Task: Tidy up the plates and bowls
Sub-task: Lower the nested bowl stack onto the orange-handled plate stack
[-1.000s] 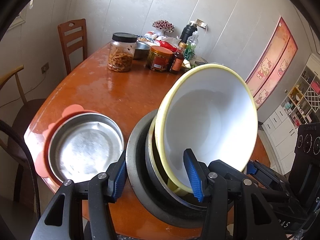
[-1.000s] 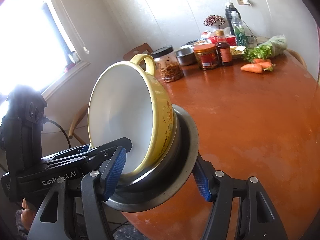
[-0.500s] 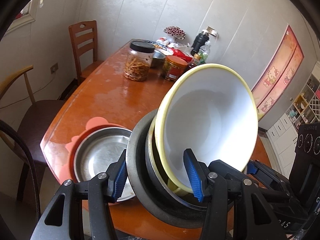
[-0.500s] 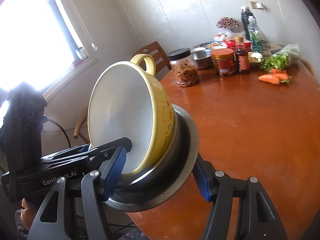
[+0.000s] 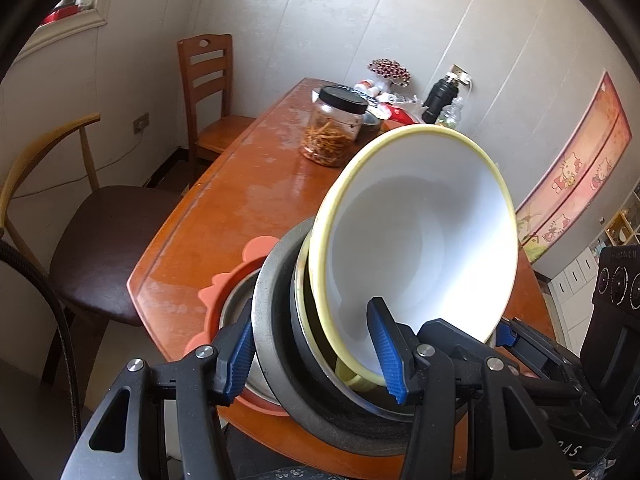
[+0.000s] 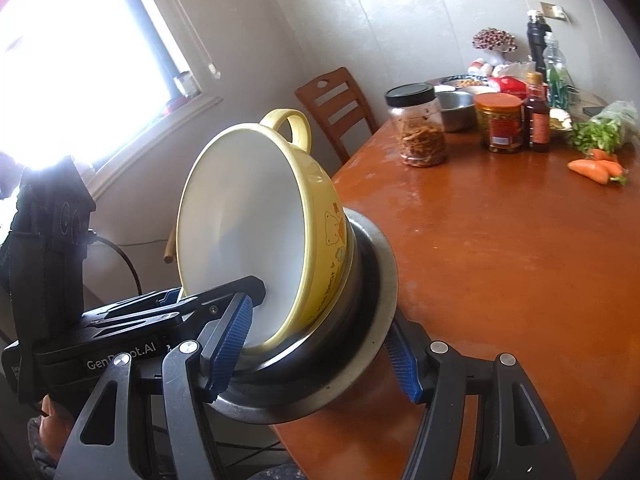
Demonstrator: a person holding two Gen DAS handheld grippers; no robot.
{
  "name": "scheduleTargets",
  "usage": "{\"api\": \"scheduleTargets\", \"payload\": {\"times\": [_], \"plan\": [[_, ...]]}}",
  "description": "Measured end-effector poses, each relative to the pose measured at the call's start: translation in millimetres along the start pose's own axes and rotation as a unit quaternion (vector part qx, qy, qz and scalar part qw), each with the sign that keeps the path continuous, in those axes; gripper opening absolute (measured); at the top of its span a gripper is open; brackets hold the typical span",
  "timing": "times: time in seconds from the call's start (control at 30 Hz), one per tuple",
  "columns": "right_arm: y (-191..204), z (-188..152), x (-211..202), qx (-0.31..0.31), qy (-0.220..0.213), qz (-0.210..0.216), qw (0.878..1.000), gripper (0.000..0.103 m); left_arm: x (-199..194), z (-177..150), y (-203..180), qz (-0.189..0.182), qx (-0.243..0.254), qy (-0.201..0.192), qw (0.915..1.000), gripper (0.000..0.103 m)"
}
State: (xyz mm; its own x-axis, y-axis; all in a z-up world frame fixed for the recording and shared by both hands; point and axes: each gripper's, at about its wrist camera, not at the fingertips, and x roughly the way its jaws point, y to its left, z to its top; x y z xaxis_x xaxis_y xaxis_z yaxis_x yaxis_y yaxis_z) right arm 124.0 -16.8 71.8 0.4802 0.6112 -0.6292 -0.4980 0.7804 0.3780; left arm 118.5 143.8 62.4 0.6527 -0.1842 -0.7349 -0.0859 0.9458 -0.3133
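The left gripper [image 5: 320, 354] has its jaws clamped across the near edge of a tilted stack: one blue pad sits outside the rim of the steel bowl [image 5: 276, 320], the other presses inside the yellow bowl [image 5: 416, 240]. The right gripper [image 6: 320, 344] pinches the same stack from the other side, one pad inside the yellow bowl [image 6: 248, 232] and the other behind the wide rim of the steel bowl [image 6: 376, 300]. Each view shows the other gripper's black body at the far side of the stack.

The yellow bowl nests in the steel bowl. Both are tipped up, with the white inside facing the cameras. It has a loop handle [image 6: 294, 126] at the top and a bear print on its side. The stack is held over the near corner of the bench [image 5: 240, 200].

Under its left edge, on the bench, lies a steel plate [image 5: 236, 308] set in a pink mat [image 5: 240, 276]; most of the plate is hidden by the stack.

At the far end of the bench stand a jar [image 6: 418, 126] with a black lid, a second steel bowl [image 6: 456, 110], a red-lidded jar [image 6: 500, 122], a sauce bottle [image 6: 538, 114], greens [image 6: 600, 132] and carrots [image 6: 596, 168]. A wooden chair [image 5: 210, 88] stands by the wall, and a padded chair [image 5: 104, 240] is beside the bench's near corner.
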Motion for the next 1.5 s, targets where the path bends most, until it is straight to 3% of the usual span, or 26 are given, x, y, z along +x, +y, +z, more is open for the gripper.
{"api": "scheduleTargets", "payload": {"times": [0.8, 1.5], "plan": [[-8, -6, 65, -0.004, 0.061, -0.003, 0.998, 0.067, 50, -10, 47, 0.007, -0.036, 0.042, 0.9985, 0.053], [-9, -6, 74, -0.019, 0.064, -0.008, 0.998, 0.067, 53, -13, 49, 0.003, -0.029, 0.041, 0.9987, 0.054]]}}
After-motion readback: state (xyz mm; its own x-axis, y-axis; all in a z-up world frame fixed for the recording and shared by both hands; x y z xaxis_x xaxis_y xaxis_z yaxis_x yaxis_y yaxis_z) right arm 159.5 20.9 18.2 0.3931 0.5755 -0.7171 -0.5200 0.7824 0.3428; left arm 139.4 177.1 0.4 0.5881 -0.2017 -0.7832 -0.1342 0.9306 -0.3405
